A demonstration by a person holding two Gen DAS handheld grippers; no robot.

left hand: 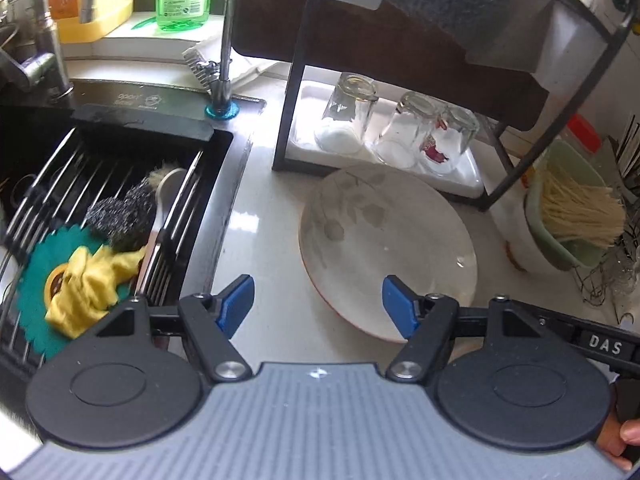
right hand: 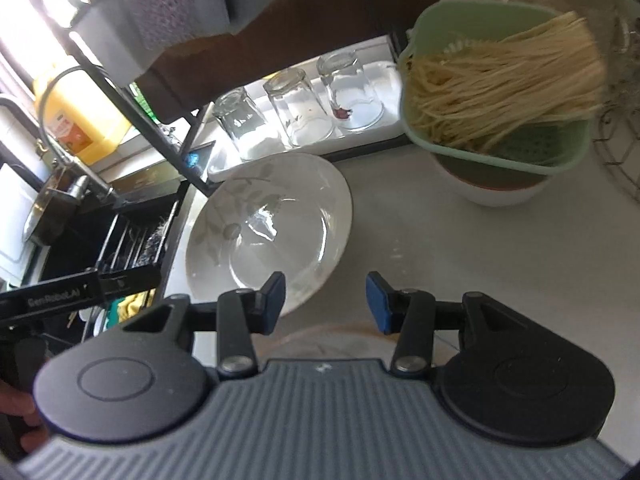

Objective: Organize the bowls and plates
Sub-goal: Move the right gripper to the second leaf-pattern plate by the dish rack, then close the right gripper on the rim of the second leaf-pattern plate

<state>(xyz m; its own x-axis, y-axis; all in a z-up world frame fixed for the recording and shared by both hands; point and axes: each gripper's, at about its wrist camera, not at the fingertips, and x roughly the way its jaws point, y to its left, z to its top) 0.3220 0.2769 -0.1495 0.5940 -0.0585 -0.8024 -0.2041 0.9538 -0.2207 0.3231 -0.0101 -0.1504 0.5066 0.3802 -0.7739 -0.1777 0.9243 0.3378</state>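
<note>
while both grippers hang over the counter with nothing between their pads, the plate serves as the landmark: it lies flat on the pale counter, free of any hold. nearest the camera, the left gripper has its blue pads spread wide, one over the plate's near rim and one over bare counter on the sink side; to my eye it straddles the rim so as to close on the edge. the right gripper stands released too, less widely, its pads just off the plate's near edge on the side away from the sink, and a faint curved rim shows under it that i cannot identify.

beside the plate, on one side, the sink holds a wire rack with steel scourers, a yellow cloth and a green mat. on the other side, a green strainer sits nested in a white bowl, probably to drain into it; it carries pale noodles.

just beyond the plate, a white tray under a dark-framed rack holds three glasses upside down, likely left to dry. farthest off, bottles stand behind the sink.
</note>
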